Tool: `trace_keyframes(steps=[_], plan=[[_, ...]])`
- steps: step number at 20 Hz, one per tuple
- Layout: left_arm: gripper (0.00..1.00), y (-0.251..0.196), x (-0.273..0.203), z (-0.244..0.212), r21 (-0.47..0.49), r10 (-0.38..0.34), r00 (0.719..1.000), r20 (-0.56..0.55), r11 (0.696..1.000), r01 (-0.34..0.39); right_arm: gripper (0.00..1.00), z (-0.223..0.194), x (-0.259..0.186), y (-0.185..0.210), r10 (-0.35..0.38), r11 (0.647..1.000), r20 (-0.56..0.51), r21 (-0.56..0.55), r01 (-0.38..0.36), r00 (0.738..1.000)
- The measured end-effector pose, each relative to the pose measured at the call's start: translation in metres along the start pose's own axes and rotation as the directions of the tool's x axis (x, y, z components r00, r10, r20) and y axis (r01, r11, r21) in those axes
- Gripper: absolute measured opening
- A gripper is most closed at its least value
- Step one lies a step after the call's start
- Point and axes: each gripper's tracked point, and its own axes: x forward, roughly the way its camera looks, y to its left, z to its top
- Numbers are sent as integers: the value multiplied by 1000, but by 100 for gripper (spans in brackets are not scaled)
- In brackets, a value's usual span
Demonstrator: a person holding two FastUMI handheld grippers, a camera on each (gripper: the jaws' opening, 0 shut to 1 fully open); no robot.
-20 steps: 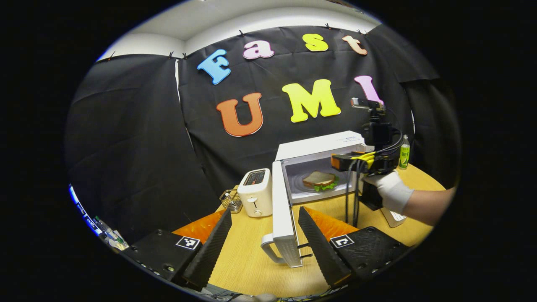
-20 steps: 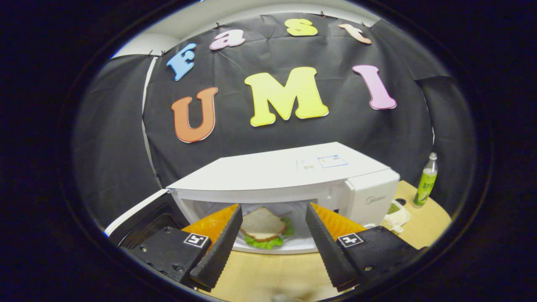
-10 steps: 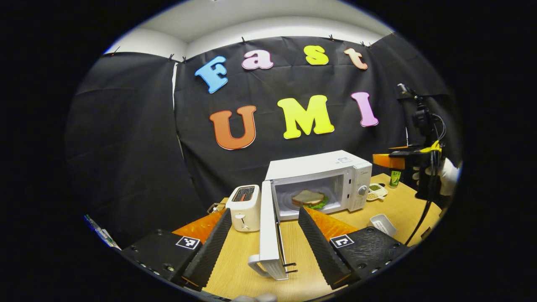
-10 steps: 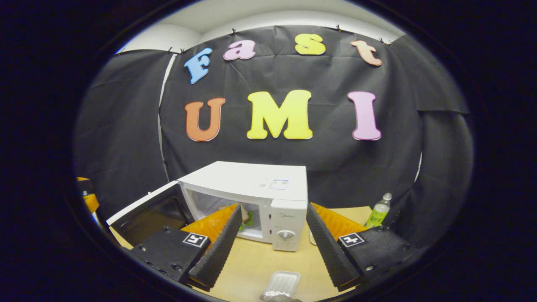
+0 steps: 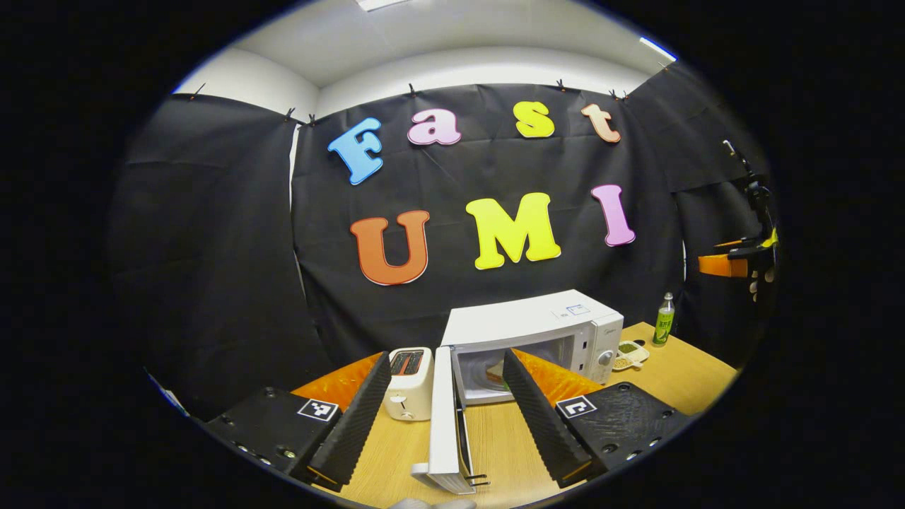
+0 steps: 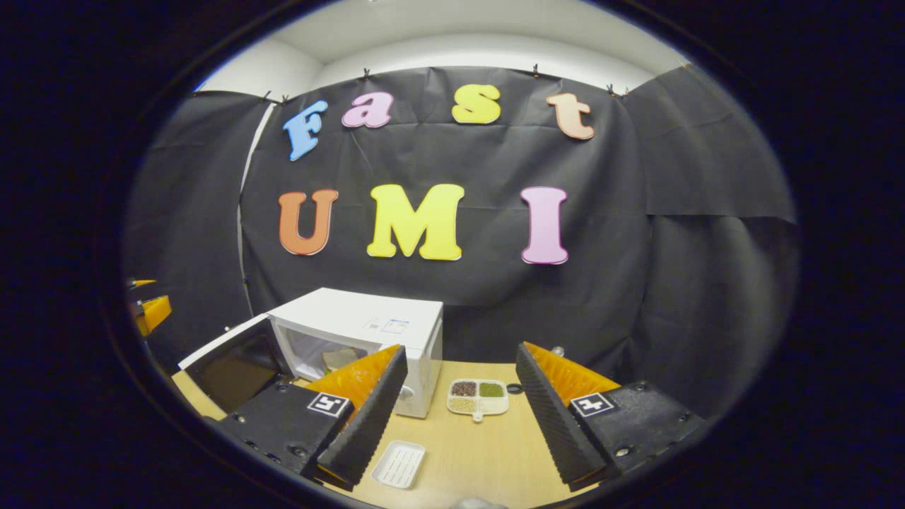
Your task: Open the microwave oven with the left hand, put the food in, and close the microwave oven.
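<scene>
Both grippers are held level above the tabletop's [image 5: 509, 445] near edge, fingers spread apart and holding nothing. The left gripper [image 5: 444, 424] faces the microwave oven's open door [image 5: 445, 417], whose edge stands between its fingers. The right gripper [image 6: 459, 410] hangs over a small white tray [image 6: 399, 464]. Beyond, the sandwich [image 5: 495, 373] sits inside the microwave oven [image 5: 534, 339] toward the tabletop's far edge, with a toaster [image 5: 409, 383] to its left and a divided dish [image 6: 479, 396] and green bottle [image 5: 663, 319] to its right.
</scene>
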Motion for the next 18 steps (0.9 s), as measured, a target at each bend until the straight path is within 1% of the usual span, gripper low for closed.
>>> trace_keyframes(steps=[1, 3, 4, 5, 6, 7, 8, 10, 11, 13, 15, 17, 18], plan=[[95, 1, 0, 0, -2, -3, 1000, 0, 1000, 3, 98, 0, -4, -4, -8, 1000, 0, 7, 8, 1000], [78, 6, -1, -5, -9, -3, 1000, -11, 1000, 3, 99, 0, -9, -10, -19, 1000, -4, 15, 19, 1000], [72, 10, -2, -9, -12, 4, 1000, -15, 1000, -4, 99, 0, -11, -11, -22, 1000, -6, 16, 22, 1000], [64, 13, -3, -11, -11, 2, 1000, -14, 1000, -2, 99, 0, -12, -11, -22, 1000, -6, 16, 22, 1000], [59, 22, -5, -13, -8, 29, 999, -15, 1000, -30, 99, 0, -14, -10, -20, 1000, -6, 10, 21, 1000], [35, 27, -6, -18, -11, 35, 999, -25, 999, -35, 99, 0, -15, -10, -25, 1000, -9, 1, 25, 1000], [36, 35, -5, -24, -10, 51, 998, -32, 999, -51, 99, -1, -16, -9, -25, 1000, -12, -2, 25, 1000], [14, 54, -5, -38, -2, 92, 994, -50, 996, -93, 99, -5, -19, -7, -21, 1000, -29, 11, 21, 999], [0, 60, -4, -46, -4, 95, 994, -56, 995, -96, 99, -8, -21, -6, -23, 1000, -37, 17, 23, 999], [0, 68, -6, -69, -10, 89, 993, -83, 996, -91, 99, -11, -25, -5, -28, 999, -48, 18, 29, 998], [0, 71, -2, -98, -25, 54, 991, -119, 998, -57, 99, -13, -30, -3, -33, 999, -60, 14, 34, 998], [0, 81, 2, -126, -40, 50, 987, -155, 998, -57, 99, -18, -37, -5, -39, 999, -87, 10, 40, 995], [0, 84, 4, -139, -49, 56, 982, -178, 997, -66, 92, -16, -40, -7, -49, 999, -88, 6, 50, 995]])
